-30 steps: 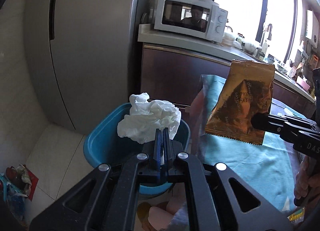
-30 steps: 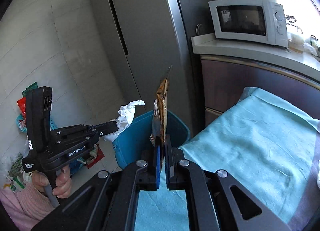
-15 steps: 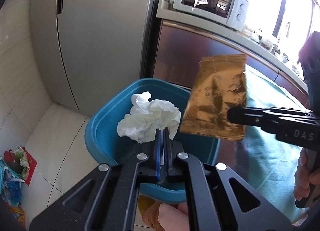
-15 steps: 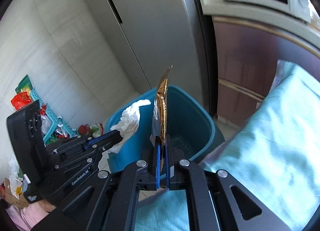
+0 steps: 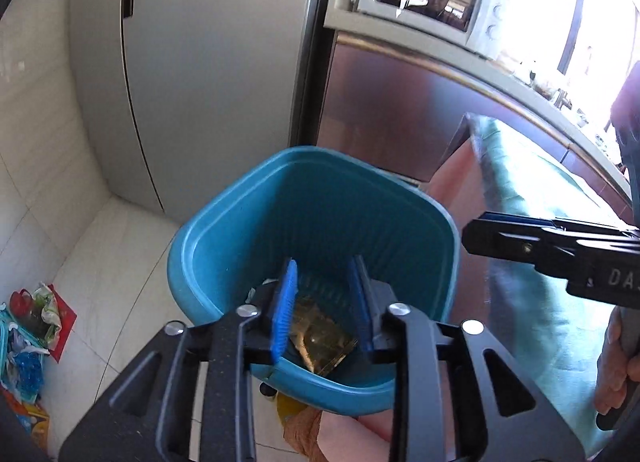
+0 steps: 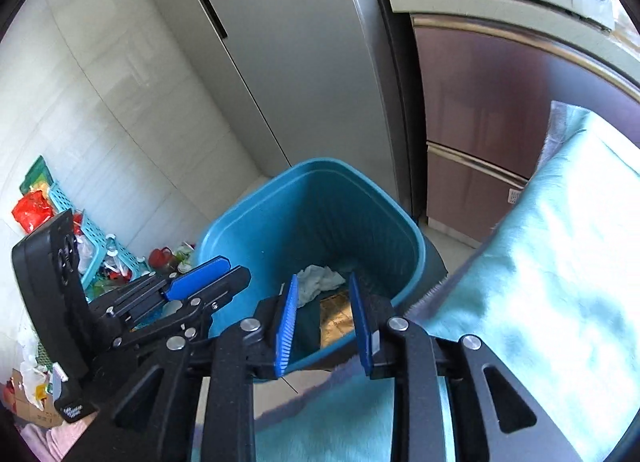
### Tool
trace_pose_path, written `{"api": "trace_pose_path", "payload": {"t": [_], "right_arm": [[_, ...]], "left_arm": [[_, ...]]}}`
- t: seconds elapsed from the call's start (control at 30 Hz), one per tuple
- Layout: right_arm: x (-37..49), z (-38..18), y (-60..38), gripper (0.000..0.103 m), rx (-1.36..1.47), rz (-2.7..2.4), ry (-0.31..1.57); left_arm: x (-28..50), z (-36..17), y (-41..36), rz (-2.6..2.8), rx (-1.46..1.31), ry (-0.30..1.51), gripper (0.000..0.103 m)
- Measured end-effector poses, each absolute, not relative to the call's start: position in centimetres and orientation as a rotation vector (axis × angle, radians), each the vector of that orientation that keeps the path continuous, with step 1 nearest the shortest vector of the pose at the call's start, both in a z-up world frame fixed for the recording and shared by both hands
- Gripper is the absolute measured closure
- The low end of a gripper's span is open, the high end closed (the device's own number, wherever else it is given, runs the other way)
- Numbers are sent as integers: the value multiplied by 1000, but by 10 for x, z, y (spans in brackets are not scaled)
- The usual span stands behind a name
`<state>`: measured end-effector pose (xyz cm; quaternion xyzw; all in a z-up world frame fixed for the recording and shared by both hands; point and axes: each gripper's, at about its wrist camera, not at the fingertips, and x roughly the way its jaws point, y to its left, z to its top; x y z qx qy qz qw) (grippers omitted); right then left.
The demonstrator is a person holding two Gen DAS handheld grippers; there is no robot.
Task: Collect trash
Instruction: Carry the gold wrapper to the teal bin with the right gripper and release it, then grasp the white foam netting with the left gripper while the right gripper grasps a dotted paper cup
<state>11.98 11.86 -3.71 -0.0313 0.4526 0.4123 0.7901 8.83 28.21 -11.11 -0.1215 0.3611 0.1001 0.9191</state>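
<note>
With both tools spread and empty, our left tool point(image 5: 323, 302) and right tool point(image 6: 324, 318) hover over the bin point(image 5: 240, 217), wrapper point(image 5: 320, 342) and tissue point(image 6: 320, 280) lying inside at 12 o'clock.

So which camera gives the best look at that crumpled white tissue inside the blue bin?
The right wrist view: the tissue lies exposed on the bin floor beside the gold wrapper. In the left wrist view, the left gripper hides nearly all of it.
</note>
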Motion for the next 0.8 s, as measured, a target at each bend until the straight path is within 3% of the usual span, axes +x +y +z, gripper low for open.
{"api": "trace_pose_path", "payload": {"t": [0.03,0.27,0.37,0.8], "right_arm": [[116,-31,111,73,-66,891,956],[73,16,46,57,-59,881,802],[53,32,9,55,-38,832,743],[-3,36,-193,52,130,422,625]], "left_arm": [[85,-107,279,201,-244,727,63],[60,-68,224,42,-157,607,47],[52,-54,190,-76,-117,565,44],[37,-44,33,-521,7,583,41]]}}
